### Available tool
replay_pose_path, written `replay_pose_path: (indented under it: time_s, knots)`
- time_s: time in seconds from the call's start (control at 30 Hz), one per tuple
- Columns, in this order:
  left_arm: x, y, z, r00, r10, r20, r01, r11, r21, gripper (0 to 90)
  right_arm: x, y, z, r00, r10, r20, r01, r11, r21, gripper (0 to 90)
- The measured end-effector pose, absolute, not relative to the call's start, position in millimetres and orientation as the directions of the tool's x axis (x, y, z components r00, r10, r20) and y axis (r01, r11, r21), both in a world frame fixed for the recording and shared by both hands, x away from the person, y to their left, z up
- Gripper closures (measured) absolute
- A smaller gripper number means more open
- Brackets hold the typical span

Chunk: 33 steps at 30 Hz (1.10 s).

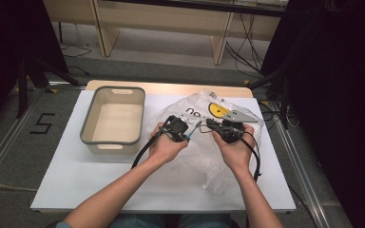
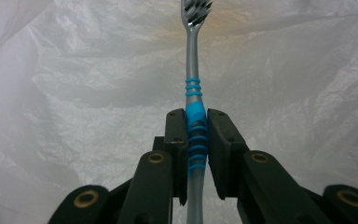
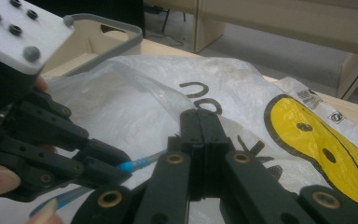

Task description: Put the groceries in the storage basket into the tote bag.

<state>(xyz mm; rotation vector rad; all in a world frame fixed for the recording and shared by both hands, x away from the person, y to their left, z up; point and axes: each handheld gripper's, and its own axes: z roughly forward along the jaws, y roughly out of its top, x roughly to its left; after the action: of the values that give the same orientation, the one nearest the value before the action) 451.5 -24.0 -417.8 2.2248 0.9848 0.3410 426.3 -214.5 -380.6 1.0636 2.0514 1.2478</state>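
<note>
in the left gripper view, toothbrush (image 2: pixel 195 126) bristles show.

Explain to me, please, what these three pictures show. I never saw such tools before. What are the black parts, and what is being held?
A person sits at a white table and holds a hand-operated gripper in each hand. One picture is taken from above; the other two come from small cameras riding on each gripper, looking along its black jaws.

The left gripper is clamped on a toothbrush with a grey and blue handle, bristles pointing away. The right gripper has its jaws shut on the edge of a thin plastic bag printed with a yellow smiley face. The brush seems to be going into the bag. A beige bin stands at the left.
</note>
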Motion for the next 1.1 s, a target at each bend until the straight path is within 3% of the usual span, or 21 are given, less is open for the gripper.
replay_pose_path:
  time_s: [1.1]
  knots:
    - [463.6, -50.4, -437.0, 0.708, 0.701, 0.082, 0.381, -0.477, 0.792, 76.9, 426.2, -213.0, -382.2, -0.566, 0.824, -0.026, 0.36, 0.275, 0.891, 90.0]
